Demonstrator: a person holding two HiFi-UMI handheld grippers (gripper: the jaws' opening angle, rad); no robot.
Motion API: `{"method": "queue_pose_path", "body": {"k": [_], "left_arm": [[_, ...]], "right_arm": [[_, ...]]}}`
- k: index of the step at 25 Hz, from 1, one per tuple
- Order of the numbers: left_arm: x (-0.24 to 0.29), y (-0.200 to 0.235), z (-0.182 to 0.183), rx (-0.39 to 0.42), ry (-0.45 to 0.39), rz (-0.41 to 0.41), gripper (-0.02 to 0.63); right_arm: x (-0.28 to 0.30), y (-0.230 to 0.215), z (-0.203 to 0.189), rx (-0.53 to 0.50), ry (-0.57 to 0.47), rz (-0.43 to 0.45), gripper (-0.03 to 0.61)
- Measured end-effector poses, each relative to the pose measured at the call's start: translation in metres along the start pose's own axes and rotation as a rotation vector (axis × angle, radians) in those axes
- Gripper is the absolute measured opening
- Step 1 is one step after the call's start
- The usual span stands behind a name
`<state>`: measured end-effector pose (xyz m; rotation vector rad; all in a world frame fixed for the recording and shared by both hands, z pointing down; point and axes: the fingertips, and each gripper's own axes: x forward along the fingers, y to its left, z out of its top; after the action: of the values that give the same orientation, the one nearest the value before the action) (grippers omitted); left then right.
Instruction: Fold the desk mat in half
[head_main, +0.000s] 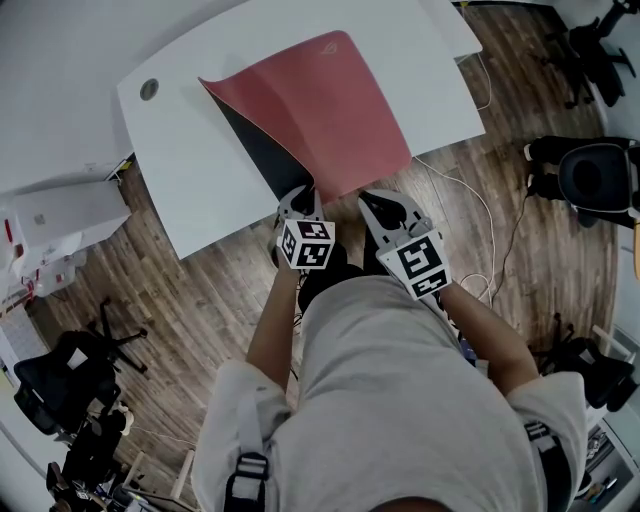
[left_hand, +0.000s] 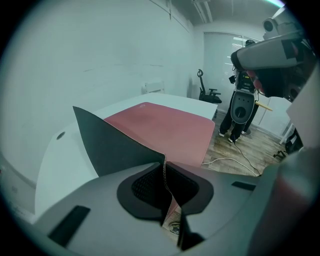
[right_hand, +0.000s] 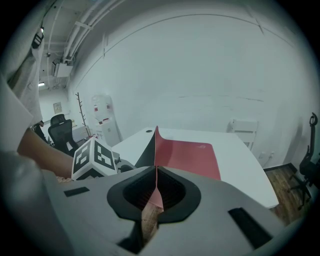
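A pink desk mat (head_main: 330, 110) with a dark underside lies on the white desk (head_main: 200, 160). Its near edge is lifted off the desk's front edge, and the left part curls up to show the dark side (head_main: 262, 150). My left gripper (head_main: 300, 197) is shut on the near left corner. The left gripper view shows the mat (left_hand: 165, 125) pinched edge-on in the left gripper (left_hand: 165, 177). My right gripper (head_main: 372, 203) is shut on the near edge just to the right. In the right gripper view the mat (right_hand: 187, 155) runs thin between the jaws of the right gripper (right_hand: 156, 187).
A round cable hole (head_main: 149, 89) sits in the desk's far left corner. White cables (head_main: 482, 205) trail over the wooden floor at the right. An office chair (head_main: 597, 178) stands at the right, another (head_main: 60, 375) at the lower left. A white cabinet (head_main: 65, 215) stands left of the desk.
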<state>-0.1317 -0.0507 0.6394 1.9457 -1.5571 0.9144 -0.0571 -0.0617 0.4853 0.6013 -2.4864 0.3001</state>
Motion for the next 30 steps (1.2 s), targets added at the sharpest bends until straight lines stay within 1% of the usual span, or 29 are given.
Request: {"method": "queue_pose_path", "body": {"k": [20,30], "left_arm": [[0.016,-0.024,0.013,0.067,0.015,-0.036,0.038],[0.022,-0.034,0.012,0.102,0.041,-0.050,0.039]], "right_arm": [[-0.017,-0.025,-0.007,0.033,-0.001,-0.053,0.041],[-0.023,-0.035,-0.010,0.049,-0.005,-0.068,0.041]]}}
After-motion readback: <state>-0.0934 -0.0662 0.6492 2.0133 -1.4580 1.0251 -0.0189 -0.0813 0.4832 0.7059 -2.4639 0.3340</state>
